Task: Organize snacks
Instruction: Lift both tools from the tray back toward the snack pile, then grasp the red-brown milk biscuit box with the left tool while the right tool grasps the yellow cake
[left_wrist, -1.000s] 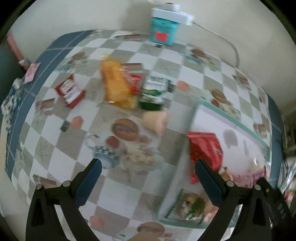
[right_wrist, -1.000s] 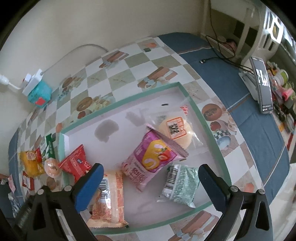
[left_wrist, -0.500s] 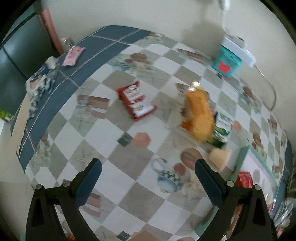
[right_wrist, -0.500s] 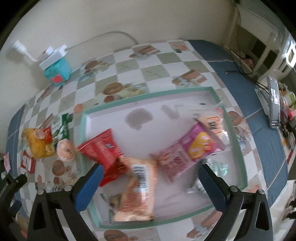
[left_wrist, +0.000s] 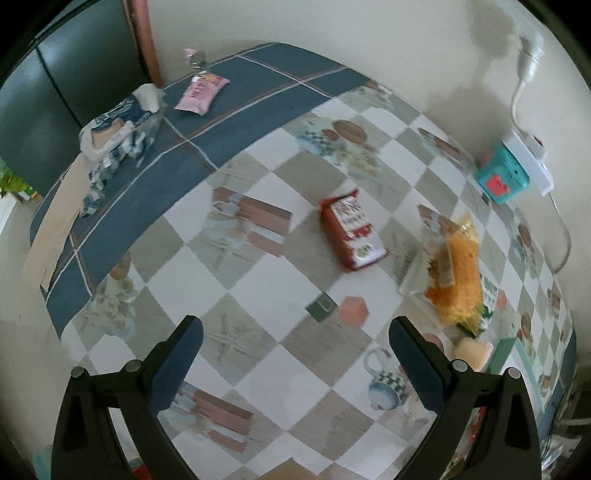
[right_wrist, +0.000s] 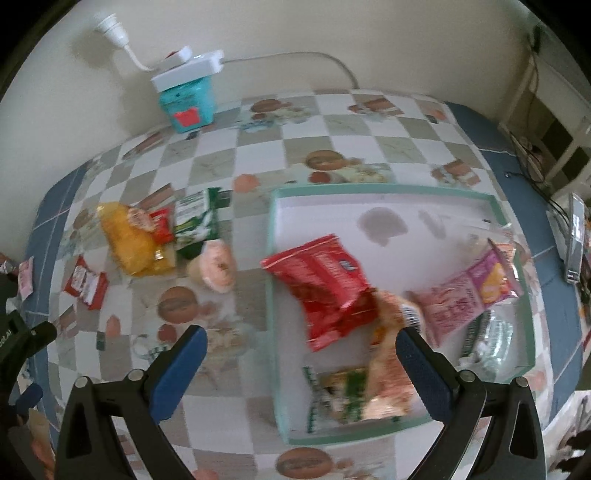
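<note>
A white tray with a teal rim (right_wrist: 384, 192) holds several snack packets, among them a red bag (right_wrist: 325, 284) and a pink packet (right_wrist: 465, 299). Left of the tray lie an orange packet (right_wrist: 129, 240), a green packet (right_wrist: 195, 221), a round peach bun (right_wrist: 218, 267) and a small red packet (right_wrist: 86, 282). My right gripper (right_wrist: 301, 349) is open and empty above the tray's left edge. My left gripper (left_wrist: 295, 341) is open and empty over the checked cloth; the small red packet (left_wrist: 351, 232) and the orange packet (left_wrist: 458, 273) lie ahead of it.
A teal box with a white power strip (right_wrist: 188, 92) stands at the wall. A tissue pack (left_wrist: 118, 129) and a pink sachet (left_wrist: 201, 92) lie on the blue cloth border at far left. A phone (right_wrist: 576, 240) stands right of the tray.
Both grippers have swung left. The left view has gone from the tray to the table's left end. The right view now centres on the tray's left edge. Both stay open.
</note>
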